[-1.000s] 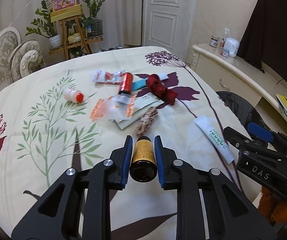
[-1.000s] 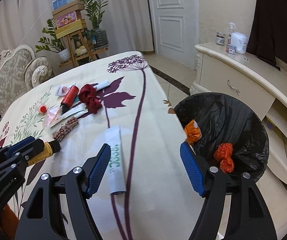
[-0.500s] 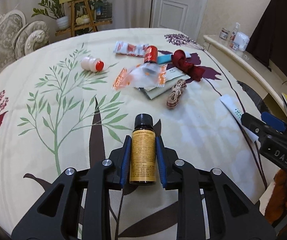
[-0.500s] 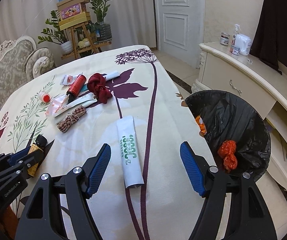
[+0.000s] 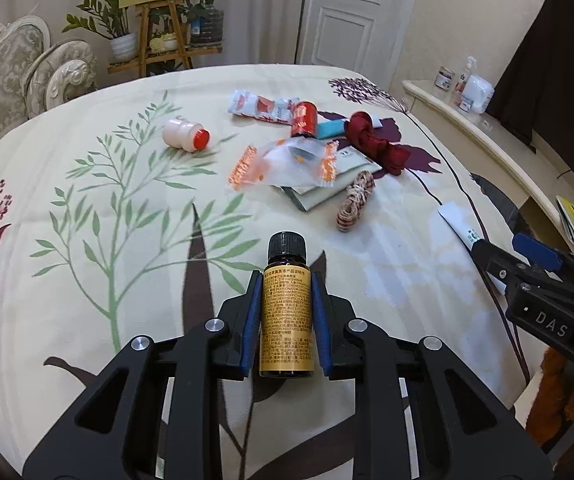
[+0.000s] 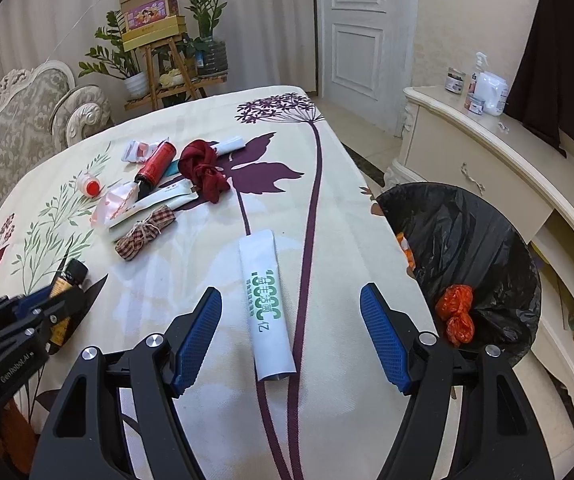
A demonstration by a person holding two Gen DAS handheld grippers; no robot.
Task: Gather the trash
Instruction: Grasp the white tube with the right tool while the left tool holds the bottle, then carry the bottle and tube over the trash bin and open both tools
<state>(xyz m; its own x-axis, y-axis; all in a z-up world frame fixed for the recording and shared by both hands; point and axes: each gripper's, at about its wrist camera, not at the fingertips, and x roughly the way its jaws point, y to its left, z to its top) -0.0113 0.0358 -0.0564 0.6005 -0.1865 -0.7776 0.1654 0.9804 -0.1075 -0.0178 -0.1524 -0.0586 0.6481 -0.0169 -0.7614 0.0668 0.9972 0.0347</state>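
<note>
**Trash collection, early stage**

Trash lies mostly uncollected on the worktop (image 6: 327, 168). Left gripper (image 5: 286, 312) clamps a bottle (image 5: 286, 320); right gripper (image 6: 291, 336), jaws wide and just narrowing, straddles a tube (image 6: 267, 304) without touching it. Bin (image 6: 467, 240), right of frame, holds orange scraps (image 6: 455, 312).

The table (image 6: 351, 216) wears a cream cloth printed with green leafy sprays, dark red blossoms and purple flowers on long stems. The small bottle (image 5: 286, 312) is dark brown with a black cap and a gold label. Each claw is black with blue pads. The tube (image 6: 267, 308) is white with green lettering. The bin liner (image 6: 467, 240) is black, holding orange-red crumpled scraps (image 6: 455, 312).
</note>
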